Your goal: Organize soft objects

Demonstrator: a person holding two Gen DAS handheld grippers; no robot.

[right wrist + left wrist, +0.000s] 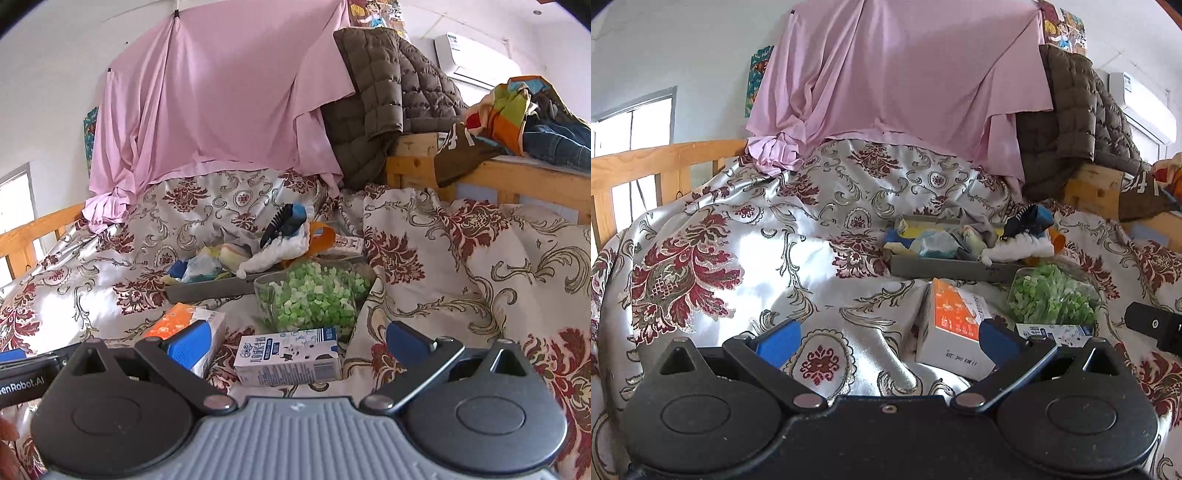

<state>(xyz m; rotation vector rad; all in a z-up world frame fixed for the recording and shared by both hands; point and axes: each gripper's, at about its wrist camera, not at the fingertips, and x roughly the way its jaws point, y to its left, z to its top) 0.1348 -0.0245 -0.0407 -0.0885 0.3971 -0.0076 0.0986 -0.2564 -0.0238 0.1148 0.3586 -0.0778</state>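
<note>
A grey tray [945, 267] [207, 290] on the bed holds a pile of soft things: a white cloth [1023, 246] [280, 251], a blue and black sock [1028, 218] [286, 221] and crumpled pale fabrics [934, 242] [207, 264]. My left gripper [886, 338] is open and empty above the bedspread, short of the tray. My right gripper [299, 341] is open and empty, just over a milk carton [288, 356] [1052, 332].
An orange and white tissue box [953, 328] [184, 321] and a clear bowl of green pieces [1052, 295] [314, 295] lie in front of the tray. A pink sheet [905, 74], a brown quilted jacket [388, 99] and wooden bed rails [665, 162] stand behind.
</note>
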